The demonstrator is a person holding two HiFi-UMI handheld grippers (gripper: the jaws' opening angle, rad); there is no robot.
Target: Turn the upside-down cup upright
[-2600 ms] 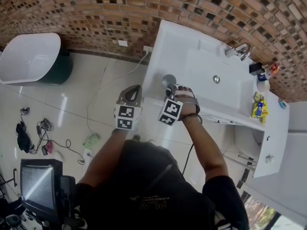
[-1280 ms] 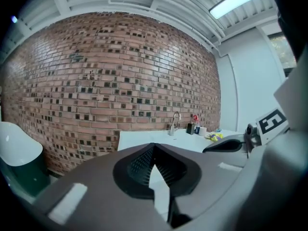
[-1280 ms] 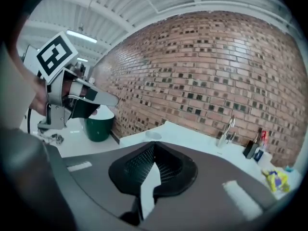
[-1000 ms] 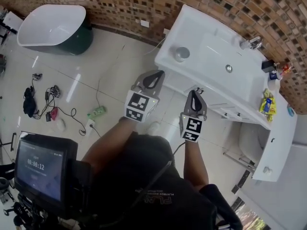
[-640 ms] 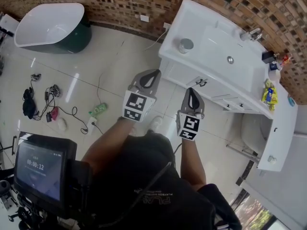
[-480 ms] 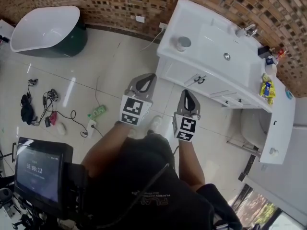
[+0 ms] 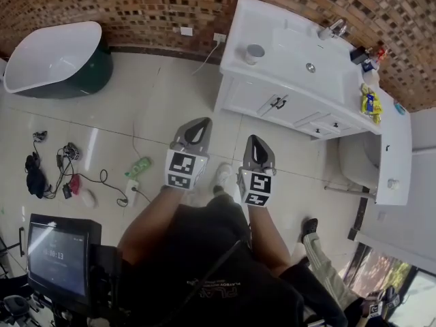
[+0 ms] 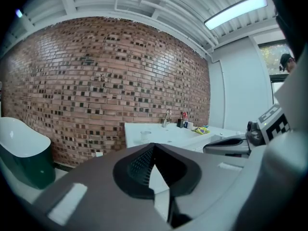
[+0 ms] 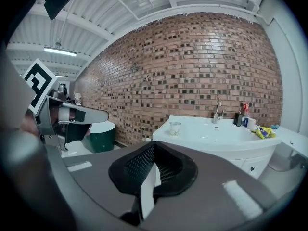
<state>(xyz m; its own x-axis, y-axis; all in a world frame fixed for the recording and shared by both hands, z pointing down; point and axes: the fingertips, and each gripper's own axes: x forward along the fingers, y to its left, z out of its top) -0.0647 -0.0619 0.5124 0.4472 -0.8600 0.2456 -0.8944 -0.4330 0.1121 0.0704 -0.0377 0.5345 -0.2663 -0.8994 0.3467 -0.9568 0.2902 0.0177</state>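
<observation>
On the vanity counter, left end, beside the sink basin:
- Cup: clear, standing upright, mouth up and base on the counter, long axis vertical. It appears small and far off in the left gripper view and the right gripper view. Nothing touches it.
- Faucet: at the back of the basin, against the brick wall.
- Yellow packet: on the right part of the counter.

Over the tiled floor, well apart from the vanity:
- Left gripper: held out ahead of the person and pointed roughly toward the vanity. Its own view shows the jaws closed tip to tip with nothing between them.
- Right gripper: just beside the left one and aimed the same way. Its jaws are likewise pressed together and empty.

Elsewhere on the floor:
- Bathtub: white inside, dark green outside, by the wall at far left.
- Cables: in a loose tangle at left.
- Green power strip: near the cables.
</observation>
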